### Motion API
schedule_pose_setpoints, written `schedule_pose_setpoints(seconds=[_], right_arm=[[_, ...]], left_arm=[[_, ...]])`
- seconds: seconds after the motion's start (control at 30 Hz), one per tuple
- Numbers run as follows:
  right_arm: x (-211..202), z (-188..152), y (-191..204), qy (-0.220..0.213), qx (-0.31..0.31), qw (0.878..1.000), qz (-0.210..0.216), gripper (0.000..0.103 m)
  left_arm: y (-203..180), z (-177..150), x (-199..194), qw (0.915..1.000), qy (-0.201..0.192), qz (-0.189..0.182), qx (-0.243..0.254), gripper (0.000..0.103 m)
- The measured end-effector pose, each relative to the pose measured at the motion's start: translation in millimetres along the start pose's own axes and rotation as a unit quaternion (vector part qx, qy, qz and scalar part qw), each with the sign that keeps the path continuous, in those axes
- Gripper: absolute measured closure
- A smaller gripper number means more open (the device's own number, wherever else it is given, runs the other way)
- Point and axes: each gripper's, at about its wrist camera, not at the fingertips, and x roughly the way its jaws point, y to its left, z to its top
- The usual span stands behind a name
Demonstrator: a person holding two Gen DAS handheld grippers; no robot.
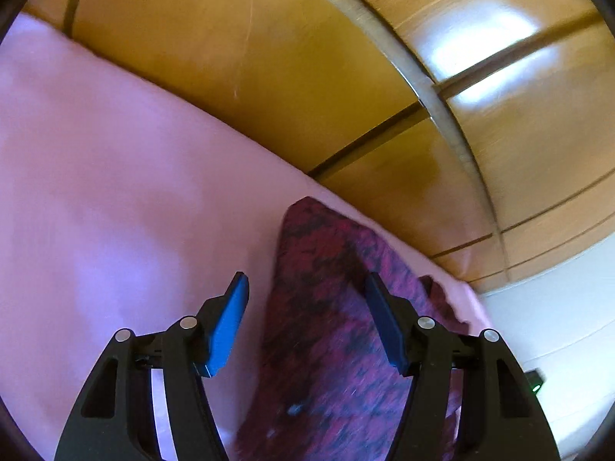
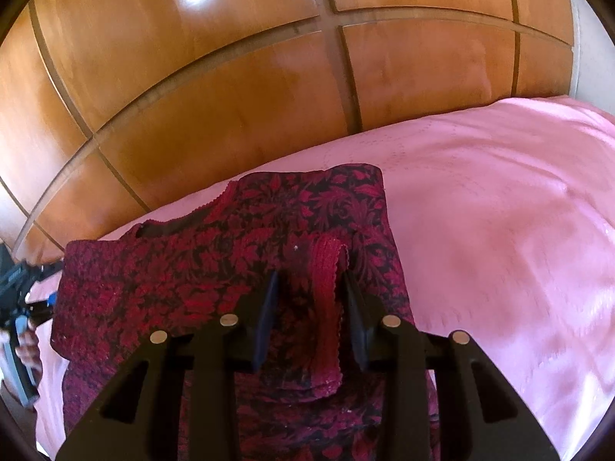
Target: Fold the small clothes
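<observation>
— Status of the fold?

— The red patterned top (image 2: 215, 269) lies on the pink bed sheet (image 2: 499, 211), one side apparently turned in. My right gripper (image 2: 307, 292) hovers over a ribbed strip (image 2: 326, 307), fingers spread, gripping nothing. My left gripper (image 1: 305, 307) is also spread, above the top's left edge.

— Next step?

— Probably: lower, pinch an edge, fold across without dragging.

In the left wrist view, blur smears the garment (image 1: 326, 326) until we lose its pattern. Its lower part runs off the frame, and the small dark device (image 1: 535, 380) with a green light is perhaps a charger.
</observation>
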Motion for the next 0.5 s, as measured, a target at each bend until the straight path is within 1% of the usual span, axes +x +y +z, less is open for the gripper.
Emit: schedule_pose_setpoints(seconds=[0.03, 0.07, 0.1, 0.13, 0.17, 0.2, 0.23, 0.27, 0.33, 0.37, 0.43, 0.47, 0.5], right_arm=[[0, 0, 0, 0.000, -0.002, 1.000, -0.001, 0.071], [1, 0, 1, 0.000, -0.005, 1.000, -0.002, 0.073], [0, -1, 2, 0.000, -0.008, 1.000, -0.003, 0.079], [-1, -1, 4, -0.001, -0.013, 1.000, -0.006, 0.084], [-5, 0, 8, -0.010, -0.025, 0.999, -0.020, 0.098], [-12, 1, 12, -0.024, -0.040, 0.999, -0.028, 0.099], [-25, 2, 18, -0.049, -0.057, 0.997, -0.037, 0.099], [-33, 2, 23, -0.069, -0.072, 0.994, -0.049, 0.099], [-41, 1, 34, -0.096, -0.105, 0.985, -0.092, 0.099], [-36, 0, 36, -0.090, -0.114, 0.984, -0.107, 0.099], [-19, -3, 37, -0.065, -0.122, 0.983, -0.122, 0.099], [-5, -7, 34, -0.042, -0.121, 0.984, -0.124, 0.099], [4, -11, 33, -0.027, -0.118, 0.985, -0.120, 0.099]], left_arm=[[-2, -1, 2, 1.0000, 0.001, -0.007, -0.002, 0.063], [-5, -2, 4, 1.0000, -0.002, -0.009, 0.002, 0.066], [-9, -4, 3, 0.9998, -0.009, -0.006, 0.014, 0.075], [-15, -7, 0, 0.9994, -0.018, -0.002, 0.029, 0.079], [-23, -12, -7, 0.9979, -0.039, 0.008, 0.051, 0.081], [-32, -19, -15, 0.9954, -0.057, 0.015, 0.075, 0.082], [-41, -27, -21, 0.9925, -0.071, 0.022, 0.097, 0.083], [-55, -40, -28, 0.9852, -0.090, 0.042, 0.140, 0.083], [-72, -58, -23, 0.9704, -0.104, 0.095, 0.196, 0.083], [-77, -63, -13, 0.9620, -0.101, 0.131, 0.217, 0.083], [-78, -65, 11, 0.9477, -0.086, 0.197, 0.236, 0.083], [-73, -62, 23, 0.9454, -0.076, 0.220, 0.228, 0.083], [-71, -60, 27, 0.9468, -0.071, 0.225, 0.219, 0.081]])
